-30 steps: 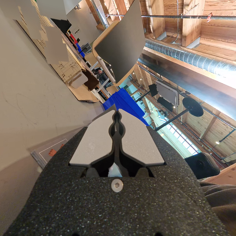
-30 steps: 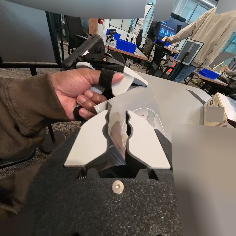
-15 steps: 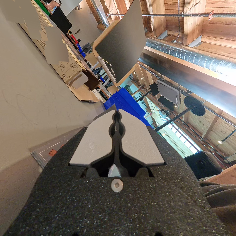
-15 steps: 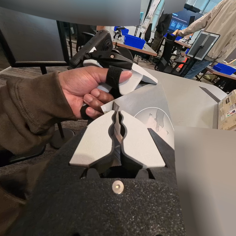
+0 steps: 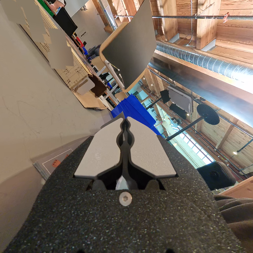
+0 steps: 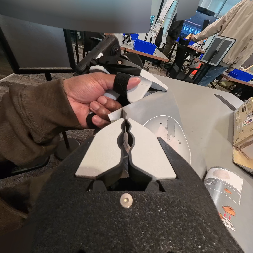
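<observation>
While your right gripper (image 6: 125, 121) is pinched closed on the near edge of a thin sheet (image 6: 153, 108), your left gripper (image 5: 124, 120) is closed too, the same sheet's edge showing between its fingers; the sheet hangs lifted between them over the grey table (image 6: 202, 104); beyond lie a booklet (image 6: 224, 191) and a cardboard box (image 6: 243, 131).

The left wrist view sits close behind its own fingers (image 5: 109, 147), rolled sideways, so the counter (image 5: 27, 109) stands like a wall at left and ceiling beams fill the right. The right wrist view looks level past its fingers (image 6: 104, 147) across the counter (image 6: 198, 98) at the left hand (image 6: 89, 95). Both show that counter.
</observation>
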A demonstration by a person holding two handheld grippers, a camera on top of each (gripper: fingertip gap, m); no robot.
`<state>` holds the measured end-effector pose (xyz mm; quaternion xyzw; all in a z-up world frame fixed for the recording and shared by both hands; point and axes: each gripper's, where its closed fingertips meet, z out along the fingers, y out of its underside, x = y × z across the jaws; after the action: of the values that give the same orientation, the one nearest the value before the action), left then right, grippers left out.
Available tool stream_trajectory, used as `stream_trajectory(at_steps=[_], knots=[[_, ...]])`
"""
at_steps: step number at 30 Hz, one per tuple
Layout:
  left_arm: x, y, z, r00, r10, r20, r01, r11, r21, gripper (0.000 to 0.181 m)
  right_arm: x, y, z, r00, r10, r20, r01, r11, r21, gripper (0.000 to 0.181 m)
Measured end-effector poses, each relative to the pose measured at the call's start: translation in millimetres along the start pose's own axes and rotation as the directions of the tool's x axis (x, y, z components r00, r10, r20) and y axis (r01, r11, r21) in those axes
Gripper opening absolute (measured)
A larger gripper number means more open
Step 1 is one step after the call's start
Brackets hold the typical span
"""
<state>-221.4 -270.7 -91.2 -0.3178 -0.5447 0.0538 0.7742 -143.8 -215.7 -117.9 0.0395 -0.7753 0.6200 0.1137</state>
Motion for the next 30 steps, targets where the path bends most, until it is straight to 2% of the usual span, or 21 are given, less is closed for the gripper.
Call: stream_trajectory(at_steps=[18, 30], knots=[[-10.8, -11.6, -10.5, 0.997, 0.049, 0.06, -0.048, 0.999, -0.008, 0.011, 19.5, 6.5, -8.5, 0.994, 0.103, -0.032, -0.103, 0.995, 0.0, 0.0], [-20.0, -12.7, -15.9, 0.975, 0.176, 0.135, -0.169, 0.984, -0.061, 0.013, 62.3, 13.5, -40.1, 0.972, 0.125, -0.2, -0.123, 0.992, 0.023, 0.0]])
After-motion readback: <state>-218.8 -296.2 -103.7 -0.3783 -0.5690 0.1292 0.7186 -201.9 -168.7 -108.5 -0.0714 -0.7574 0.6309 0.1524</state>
